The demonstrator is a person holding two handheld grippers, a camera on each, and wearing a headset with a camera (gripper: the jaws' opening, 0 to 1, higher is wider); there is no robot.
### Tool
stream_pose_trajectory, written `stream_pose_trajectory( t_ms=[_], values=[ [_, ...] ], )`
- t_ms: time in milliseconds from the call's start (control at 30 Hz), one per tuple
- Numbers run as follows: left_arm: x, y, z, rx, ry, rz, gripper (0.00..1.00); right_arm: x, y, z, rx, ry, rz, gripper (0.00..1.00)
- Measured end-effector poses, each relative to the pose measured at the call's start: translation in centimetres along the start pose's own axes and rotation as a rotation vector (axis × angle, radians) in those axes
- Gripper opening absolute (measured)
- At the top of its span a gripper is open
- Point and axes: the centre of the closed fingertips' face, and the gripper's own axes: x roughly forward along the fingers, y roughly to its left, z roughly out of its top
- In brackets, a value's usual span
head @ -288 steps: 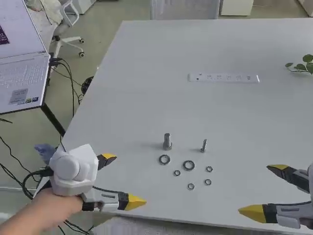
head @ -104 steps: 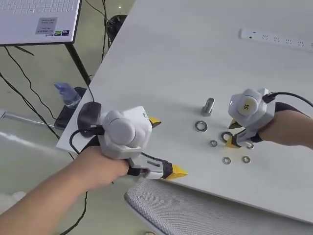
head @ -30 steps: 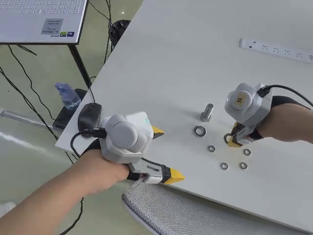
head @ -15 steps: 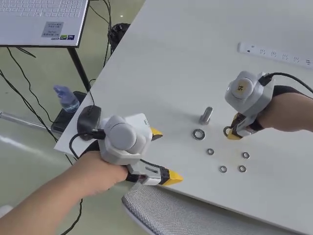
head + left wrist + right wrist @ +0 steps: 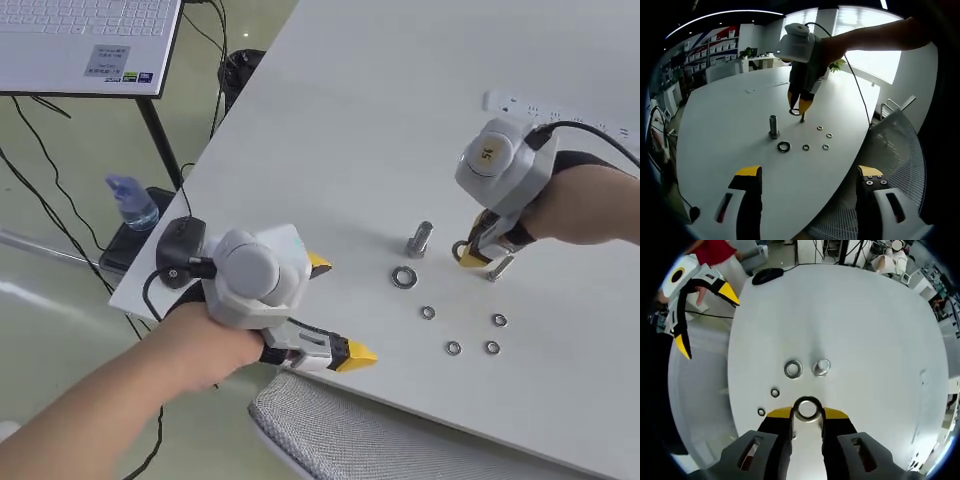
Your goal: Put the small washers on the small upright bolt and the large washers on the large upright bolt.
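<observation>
The right gripper point(image 5: 807, 413) is clamping one large washer point(image 5: 797, 408), raised just beside the large bolt point(image 5: 821, 366), which is standing bare. The second large washer point(image 5: 786, 369) is lying just beside that bolt, with four small washers point(image 5: 427, 313) near it. The left gripper point(image 5: 808, 172) is hanging released, well apart. Nothing is threaded yet, I judge.

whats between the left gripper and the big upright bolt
One loose large washer lies flat between the left gripper and the large bolt, seen in the left gripper view.

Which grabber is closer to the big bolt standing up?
Right. The right gripper, holding a washer, hangs just beside the large bolt; the left gripper is farther off by the near edge of the table.
</observation>
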Motion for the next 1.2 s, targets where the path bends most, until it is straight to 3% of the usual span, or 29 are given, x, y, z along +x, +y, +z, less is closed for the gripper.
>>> stream_pose_trajectory(
  t_ms=[567, 833, 1200],
  values=[
    [0.0, 0.2, -0.7, -0.019, 0.011, -0.008, 0.80, -0.6, -1.5, 3.1, 0.010, -0.056, -0.013, 0.20],
    [0.0, 0.8, -0.1, -0.023, -0.012, 0.005, 0.85, -0.1, -2.2, 4.2, 0.000, -0.058, -0.019, 0.20],
    [0.3, 0.6, 0.5, -0.030, -0.031, -0.005, 0.94, 1.4, -2.6, 5.0, -0.008, -0.045, -0.005, 0.21]
  ],
)
